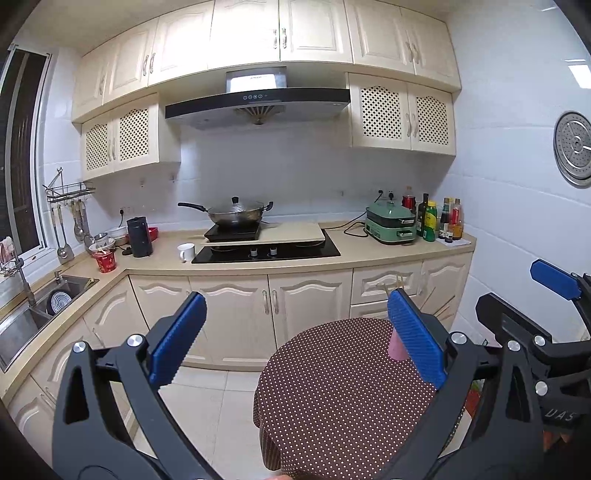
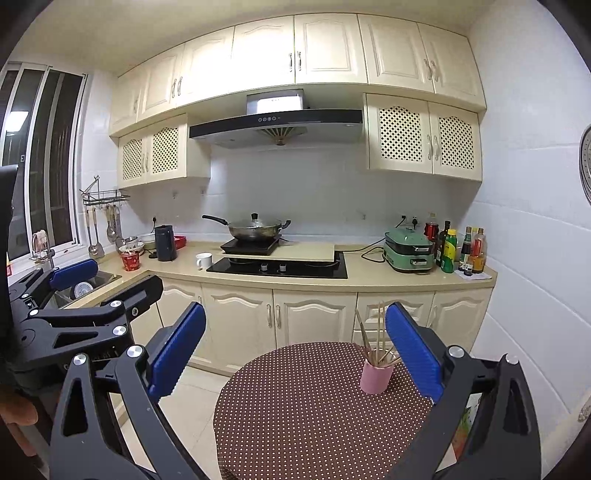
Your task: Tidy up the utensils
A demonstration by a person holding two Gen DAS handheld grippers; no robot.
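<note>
Two grippers, left gripper (image 1: 295,339) and right gripper (image 2: 295,350), spread wide, empty, above dotted table (image 2: 314,406); chopsticks (image 2: 376,343) in pink cup (image 2: 376,376).

Cream cabinets (image 2: 317,317), white tiled walls (image 2: 528,221), dark window (image 2: 48,158), pale floor (image 2: 184,402).

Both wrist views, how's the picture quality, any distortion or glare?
Left wrist view: strong fisheye bending of the cabinets, dark corners, bright glare on the range hood. Right wrist view: same barrel curve, the pink cup reasonably sharp, the window dark, lighting even.
</note>
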